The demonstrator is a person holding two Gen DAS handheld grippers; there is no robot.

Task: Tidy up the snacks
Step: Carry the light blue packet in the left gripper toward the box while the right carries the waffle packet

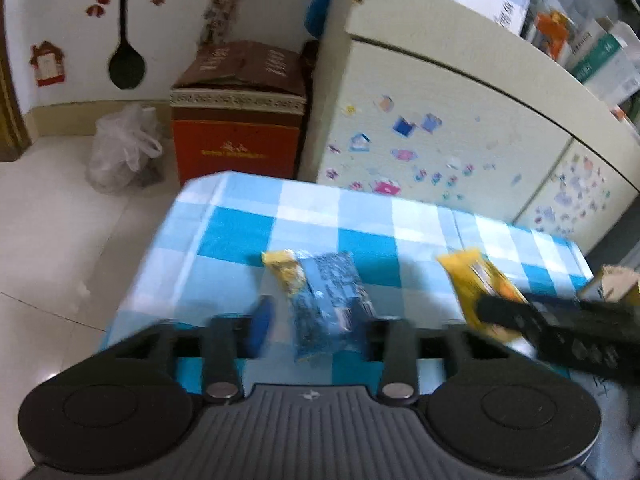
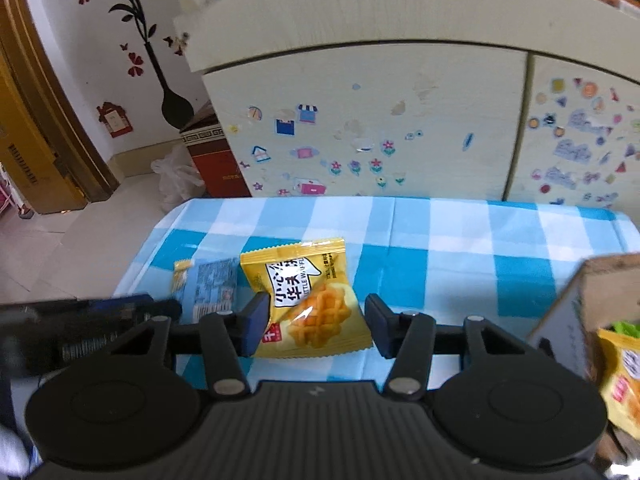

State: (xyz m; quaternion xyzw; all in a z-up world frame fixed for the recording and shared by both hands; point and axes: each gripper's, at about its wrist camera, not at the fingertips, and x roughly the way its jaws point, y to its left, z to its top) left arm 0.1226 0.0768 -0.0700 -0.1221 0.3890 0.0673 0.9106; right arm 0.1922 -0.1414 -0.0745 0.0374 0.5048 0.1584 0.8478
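Right gripper (image 2: 316, 320) clamped on a yellow waffle packet (image 2: 308, 300) – left pad pressed to the packet's left edge, right pad at its lower right corner. Packet printed side up, between the jaws and reaching out well beyond their tips, over the worktop (image 2: 460, 240) and its blue-and-white checked cloth.

Left gripper (image 1: 320, 330) around a blue packet (image 1: 328, 304). Packet lengthwise between the jaws, its far end past the tips, its near end back by the finger links. Right side of the packet up against the right finger; a thin strip of cloth seems to show between it and the left pad. Too blurred to tell whether squeezed or merely straddled. A yellow piece (image 1: 284, 272) at the packet's far end, beyond the left jaws – a separate wrapper or part of the blue one, cannot tell.

From the right wrist view, blue packet just left of the right jaws, beside the waffle packet, with the left gripper's tip at its near edge.

Right of the right jaws, near the worktop edge, a cardboard box (image 2: 592, 292) – more yellow packets (image 2: 624, 364) inside.

Beyond both pairs of jaws, past the worktop's far edge, a cream cabinet (image 2: 360, 120) covered in stickers. Left of it on the floor, a red carton (image 1: 236, 140) and a clear plastic bag (image 1: 124, 152).
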